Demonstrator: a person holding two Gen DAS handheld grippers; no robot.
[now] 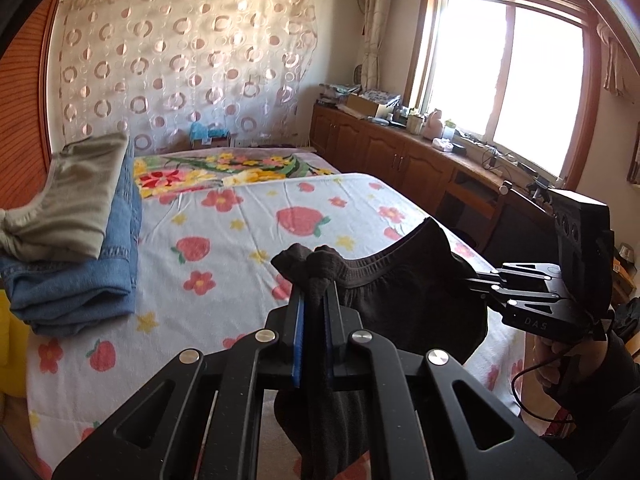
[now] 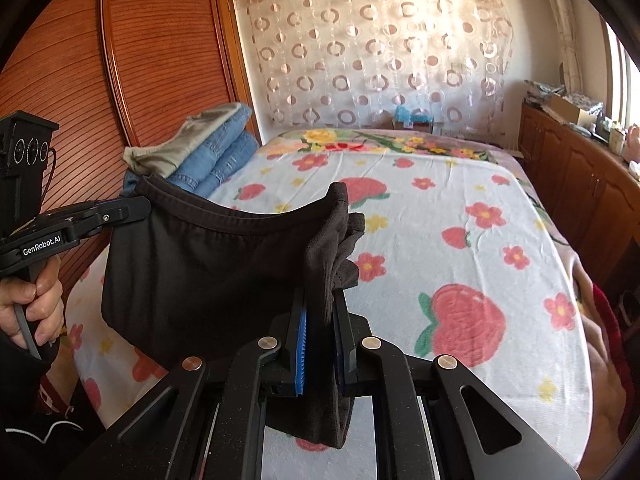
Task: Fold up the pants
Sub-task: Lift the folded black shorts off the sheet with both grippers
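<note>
The black pants (image 2: 192,264) hang in the air over the bed (image 2: 460,216) — the left gripper (image 1: 316,280) and the right gripper (image 2: 322,300) each pinch one end of the waistband, jaws squeezed tight.
</note>
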